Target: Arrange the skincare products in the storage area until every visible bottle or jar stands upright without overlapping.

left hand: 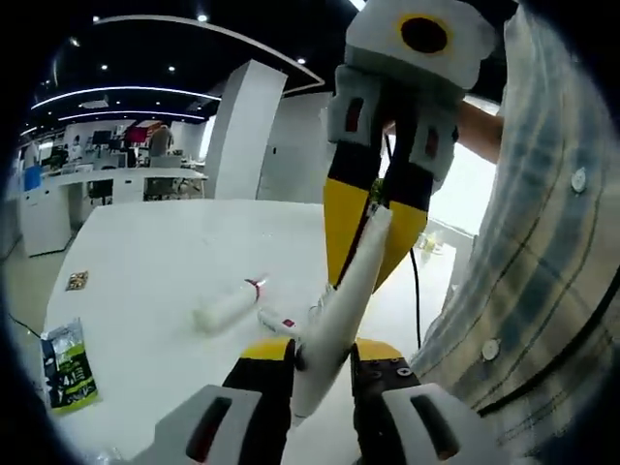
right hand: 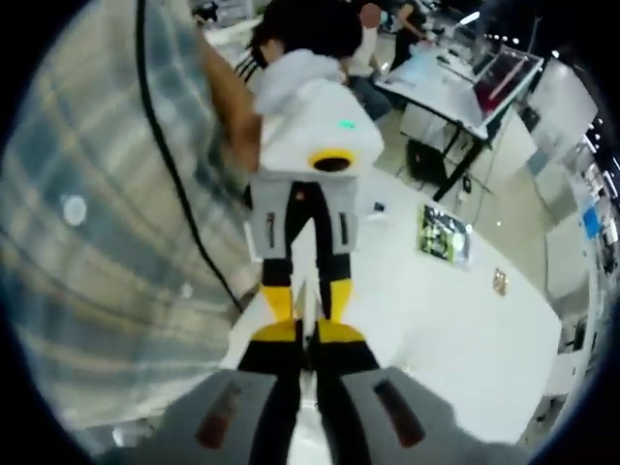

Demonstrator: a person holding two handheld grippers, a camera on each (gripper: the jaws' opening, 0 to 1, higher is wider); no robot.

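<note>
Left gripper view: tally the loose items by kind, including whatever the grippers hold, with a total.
White tubes: 2 (tube held by both grippers, tube lying on the table)
Small white item with red mark: 1
Green-black packet: 1
Small brown card: 1
Total: 5

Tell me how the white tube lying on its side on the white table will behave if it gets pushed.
The white tube with the red band is rounded and lies on its side on the white table, so it would probably roll. It looks like light plastic, so a nudge would likely slide it too. The smooth tabletop seems to offer little grip.
</note>
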